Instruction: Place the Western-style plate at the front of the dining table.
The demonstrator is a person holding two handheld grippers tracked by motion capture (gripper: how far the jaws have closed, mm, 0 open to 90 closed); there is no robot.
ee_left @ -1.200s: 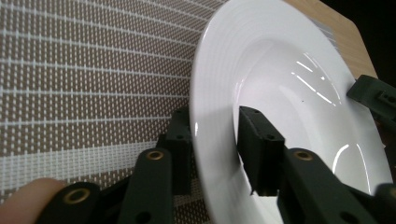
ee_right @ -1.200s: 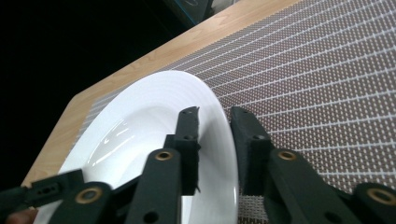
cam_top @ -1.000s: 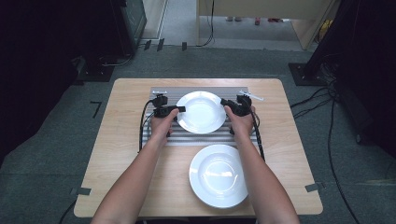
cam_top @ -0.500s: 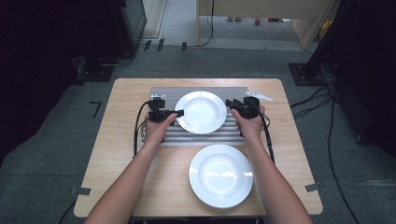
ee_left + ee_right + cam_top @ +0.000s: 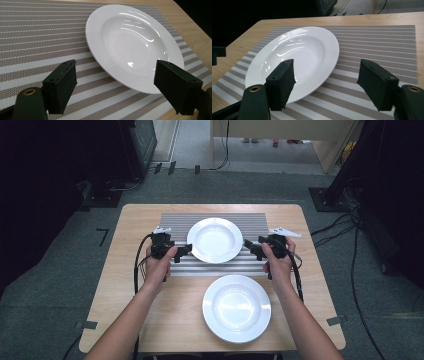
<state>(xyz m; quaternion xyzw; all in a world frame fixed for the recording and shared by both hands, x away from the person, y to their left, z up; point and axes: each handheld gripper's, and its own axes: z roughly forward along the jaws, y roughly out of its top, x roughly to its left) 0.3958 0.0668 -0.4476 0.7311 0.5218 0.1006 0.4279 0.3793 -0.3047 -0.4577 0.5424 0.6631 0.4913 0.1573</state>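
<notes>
Resting on the striped placemat (image 5: pixel 215 266), the far white plate (image 5: pixel 215 240) sits between the two grippers on the wooden table (image 5: pixel 130 285). At its left rim, the left gripper (image 5: pixel 184 251) has its jaws spread; they have just been opening, and in the left gripper view the plate's edge lies in the gap between the fingers (image 5: pixel 61 87) without either pad pressing on it. Nearer the person, a second white plate (image 5: pixel 236 307) lies on the bare wood, just off the mat. At the far plate's right rim, the right gripper (image 5: pixel 250 249) is likewise spread, jaws just opened, with the rim close by its fingers (image 5: pixel 282 82) but not pinched.
</notes>
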